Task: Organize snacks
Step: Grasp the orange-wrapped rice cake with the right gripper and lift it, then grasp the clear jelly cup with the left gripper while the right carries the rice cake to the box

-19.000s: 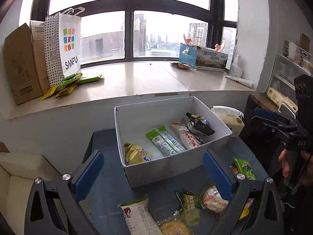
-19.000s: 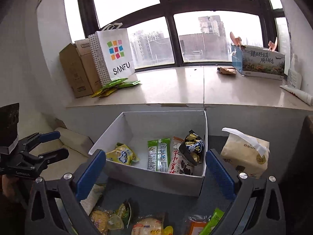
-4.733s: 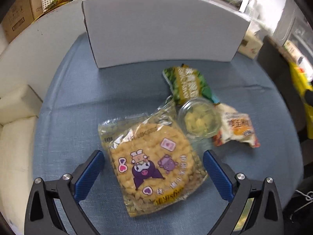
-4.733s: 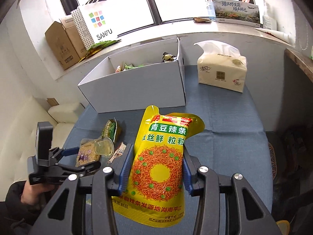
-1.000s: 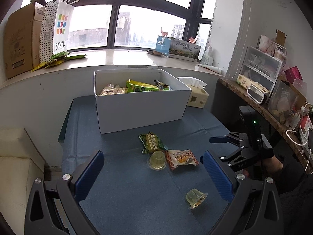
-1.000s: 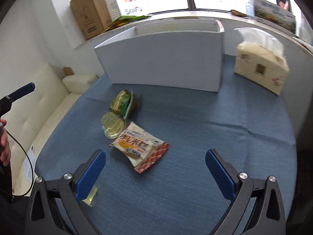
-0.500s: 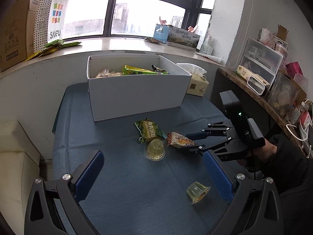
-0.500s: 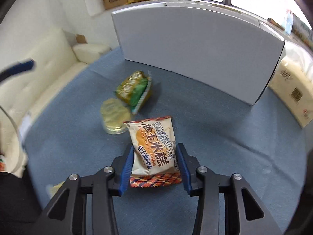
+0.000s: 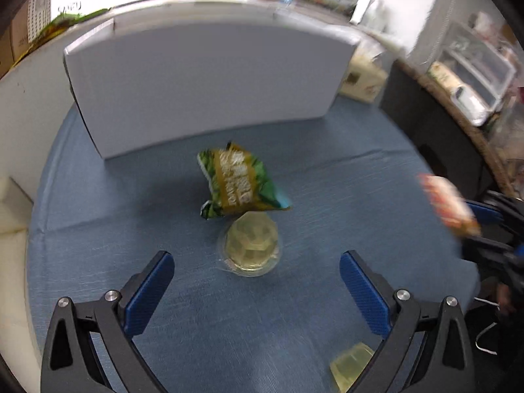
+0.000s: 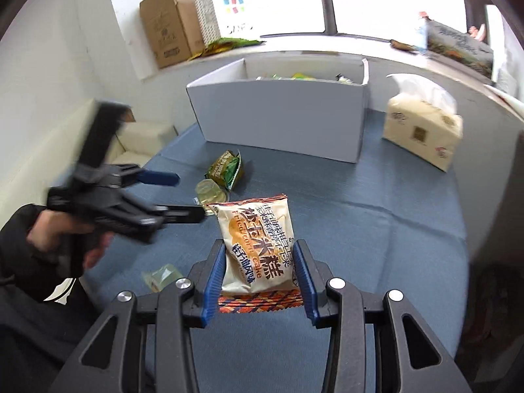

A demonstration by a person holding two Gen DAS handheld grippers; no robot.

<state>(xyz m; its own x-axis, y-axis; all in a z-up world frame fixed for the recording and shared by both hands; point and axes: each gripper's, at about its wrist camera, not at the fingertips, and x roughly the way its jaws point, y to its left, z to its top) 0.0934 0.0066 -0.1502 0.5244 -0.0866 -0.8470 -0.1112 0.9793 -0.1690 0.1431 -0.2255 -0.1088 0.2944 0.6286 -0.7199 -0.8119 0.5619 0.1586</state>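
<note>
My right gripper [image 10: 260, 268] is shut on an orange and white fried corn cake packet [image 10: 257, 245] and holds it above the blue table. The packet also shows blurred at the right of the left wrist view [image 9: 447, 204]. My left gripper [image 9: 257, 281] is open and empty, low over a clear jelly cup [image 9: 250, 245] that touches a green snack packet [image 9: 235, 181]. A second jelly cup [image 9: 352, 370] lies near my right finger. The white box [image 10: 281, 111] with several snacks stands behind.
A tissue pack [image 10: 422, 127] stands right of the box. A cardboard box [image 10: 167, 29] and a shopping bag [image 10: 226, 9] sit on the window sill. A cream sofa [image 10: 131, 140] is left of the table. Shelves with clutter [image 9: 475, 72] are at the right.
My right gripper has lifted the corn cake packet off the table and drawn back. My left gripper has dropped down close over the jelly cup and green packet.
</note>
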